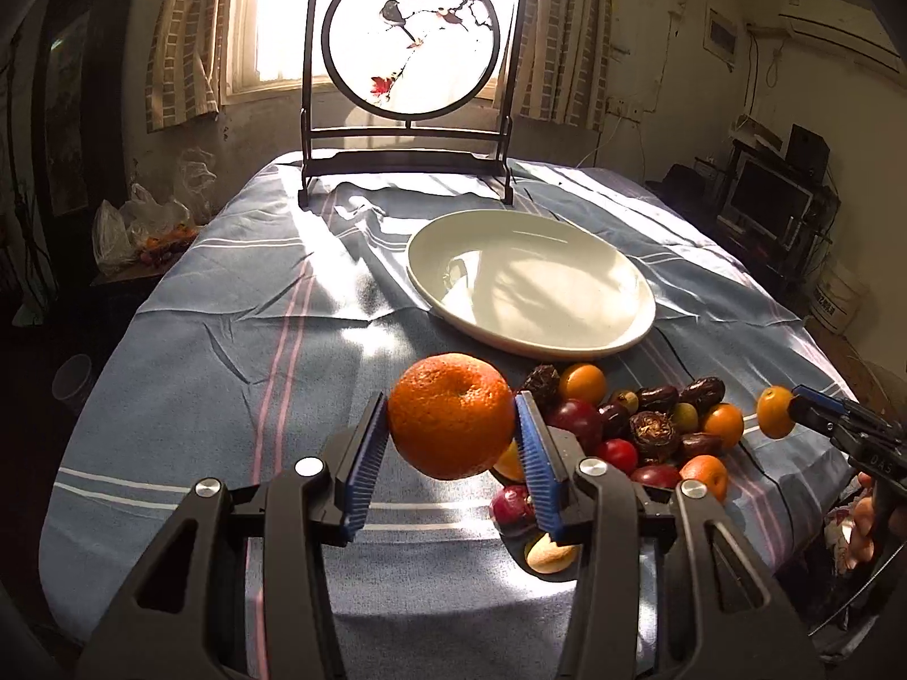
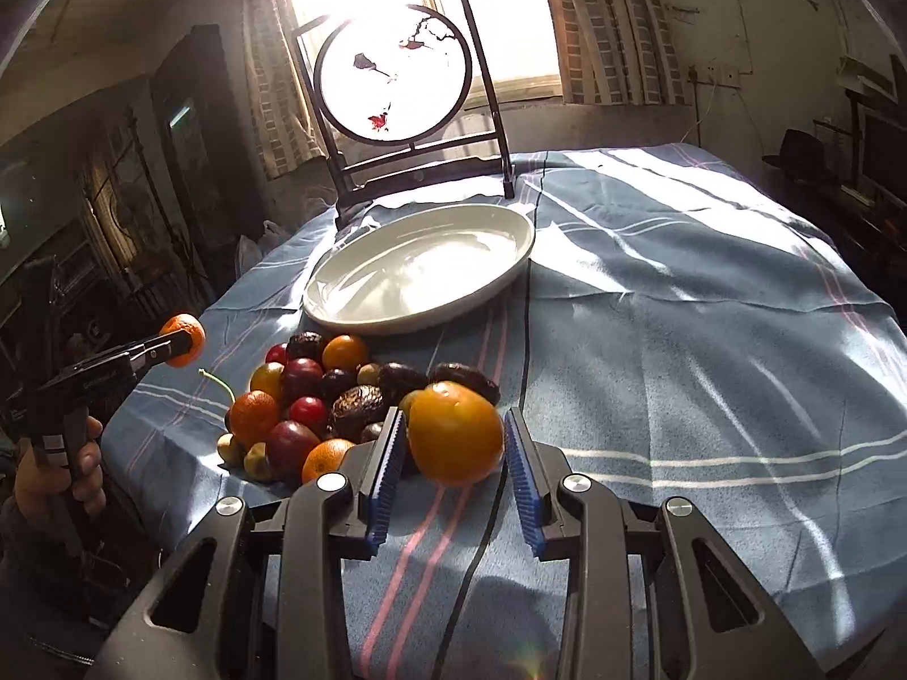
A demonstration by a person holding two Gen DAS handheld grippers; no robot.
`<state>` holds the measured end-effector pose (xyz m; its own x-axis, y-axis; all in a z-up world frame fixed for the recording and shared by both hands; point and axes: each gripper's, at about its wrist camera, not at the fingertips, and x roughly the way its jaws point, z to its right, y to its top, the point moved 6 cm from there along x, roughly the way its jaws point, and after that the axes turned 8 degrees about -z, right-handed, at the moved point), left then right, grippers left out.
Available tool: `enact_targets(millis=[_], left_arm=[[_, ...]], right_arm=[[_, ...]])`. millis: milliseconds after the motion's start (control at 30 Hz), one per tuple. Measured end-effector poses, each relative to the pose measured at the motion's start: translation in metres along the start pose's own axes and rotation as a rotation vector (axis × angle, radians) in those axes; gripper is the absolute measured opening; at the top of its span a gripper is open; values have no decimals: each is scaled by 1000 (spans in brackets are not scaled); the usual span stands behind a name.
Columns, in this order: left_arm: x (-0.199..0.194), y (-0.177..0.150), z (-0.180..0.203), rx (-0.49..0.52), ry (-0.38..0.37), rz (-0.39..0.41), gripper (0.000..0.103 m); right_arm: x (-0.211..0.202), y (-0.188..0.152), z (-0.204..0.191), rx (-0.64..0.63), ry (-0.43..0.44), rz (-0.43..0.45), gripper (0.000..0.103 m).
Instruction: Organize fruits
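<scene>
You've got a dimpled orange mandarin (image 1: 450, 416) clamped in the left gripper (image 1: 453, 442) and a smooth little orange fruit (image 2: 455, 433) in the right gripper (image 2: 456, 453); the white oval plate (image 1: 623, 334) is bare; the whole pile of mixed fruit (image 1: 640, 425) is left.

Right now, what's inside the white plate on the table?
Nothing is visible in the white plate: only glaze with sun and shadow. All the fruit lies in the pile in front of it, apart from the fruit held in the grippers. The striped cloth beneath the plate is covered.

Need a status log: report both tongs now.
Left tongs: closed on mandarin.
Right tongs: closed on small orange fruit.
</scene>
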<state>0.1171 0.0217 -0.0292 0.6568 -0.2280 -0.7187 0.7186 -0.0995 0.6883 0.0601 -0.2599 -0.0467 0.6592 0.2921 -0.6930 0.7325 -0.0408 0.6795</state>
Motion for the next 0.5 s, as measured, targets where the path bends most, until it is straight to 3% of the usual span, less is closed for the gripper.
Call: enact_targets(millis=[133,267,300,367,500], left_arm=[[12,28,19,41,-45,-16,44],[29,42,34,35,-77,-41,44],[28,43,37,41,-87,-32,44],[24,41,43,65,-81,-9,44],[26,33,45,62,-102,-10,44]], right_arm=[[-4,36,2,-12,13,30,36],[5,50,7,-12,-18,-36,36],[5,46,8,-25,-30,-48,37],[3,28,12,-60,-72,-75,54],[21,-17,28,-86,-124,-165,55]])
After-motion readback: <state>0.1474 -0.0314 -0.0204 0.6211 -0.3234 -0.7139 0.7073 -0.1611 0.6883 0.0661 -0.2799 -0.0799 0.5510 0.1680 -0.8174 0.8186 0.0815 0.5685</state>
